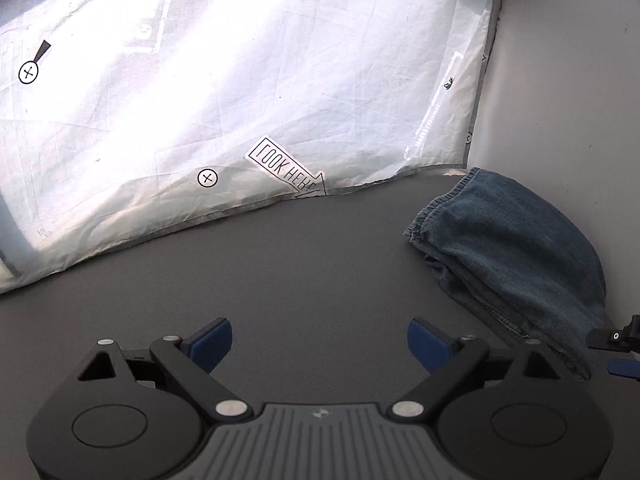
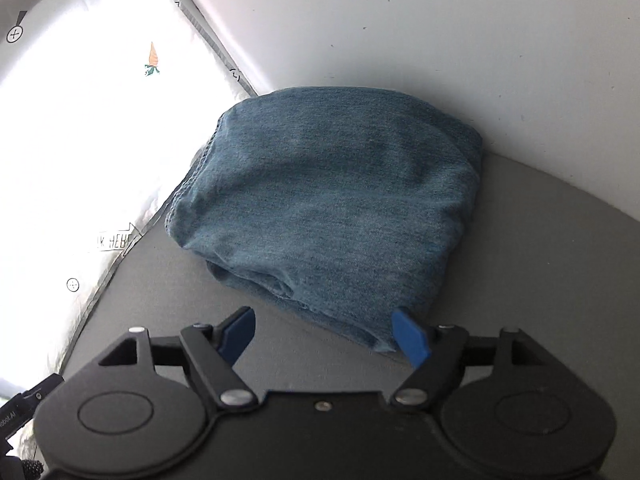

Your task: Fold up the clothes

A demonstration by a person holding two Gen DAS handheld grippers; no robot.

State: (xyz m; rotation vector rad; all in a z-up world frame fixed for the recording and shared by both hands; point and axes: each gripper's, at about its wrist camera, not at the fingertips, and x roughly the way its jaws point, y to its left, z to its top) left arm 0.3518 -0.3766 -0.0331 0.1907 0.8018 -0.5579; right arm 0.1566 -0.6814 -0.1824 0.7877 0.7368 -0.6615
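Note:
A folded blue denim garment (image 2: 332,200) lies on the grey table (image 2: 168,280) against the white wall. In the left wrist view it (image 1: 516,248) lies at the right. My right gripper (image 2: 326,338) is open and empty, just short of the garment's near edge; its right fingertip (image 2: 410,336) is next to the fabric's corner. My left gripper (image 1: 320,344) is open and empty over bare table, left of the garment. Part of the right gripper (image 1: 616,344) shows at the right edge of the left wrist view.
A white sheet (image 1: 240,92) with printed marks and a "LOOK HERE" arrow (image 1: 286,168) covers the far left side of the table. It also shows in the right wrist view (image 2: 80,140). A white wall (image 2: 440,32) bounds the table behind the garment.

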